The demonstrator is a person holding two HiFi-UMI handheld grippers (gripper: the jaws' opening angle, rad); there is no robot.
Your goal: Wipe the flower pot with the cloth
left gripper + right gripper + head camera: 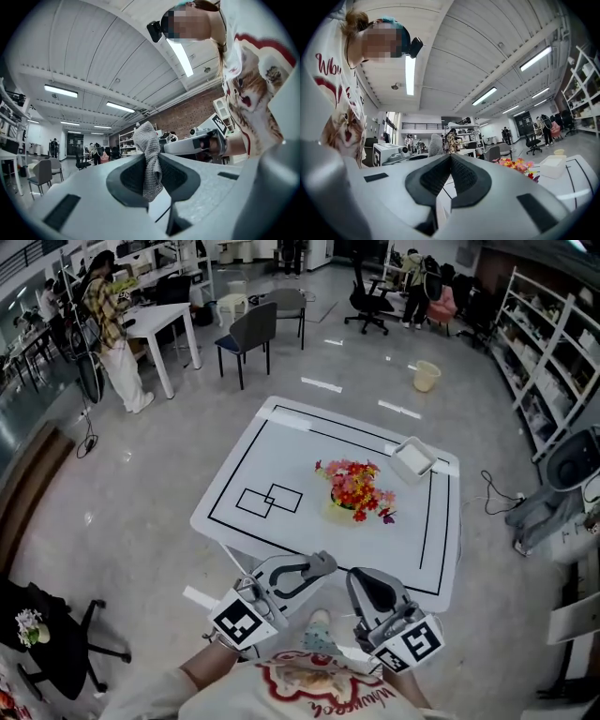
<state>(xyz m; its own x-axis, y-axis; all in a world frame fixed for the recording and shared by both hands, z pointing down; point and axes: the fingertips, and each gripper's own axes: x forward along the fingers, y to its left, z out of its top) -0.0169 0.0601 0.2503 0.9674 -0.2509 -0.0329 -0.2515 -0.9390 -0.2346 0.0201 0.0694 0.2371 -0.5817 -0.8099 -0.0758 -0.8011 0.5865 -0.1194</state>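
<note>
Plainly, left gripper [153, 158] pinches cloth [146, 137]; knitted, grey.

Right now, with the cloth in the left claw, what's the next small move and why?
Likely carry the left claw forward to the flower pot: the cloth is pinched in its jaws, but the claw hangs by the table's near edge, apart from the pot.
</note>
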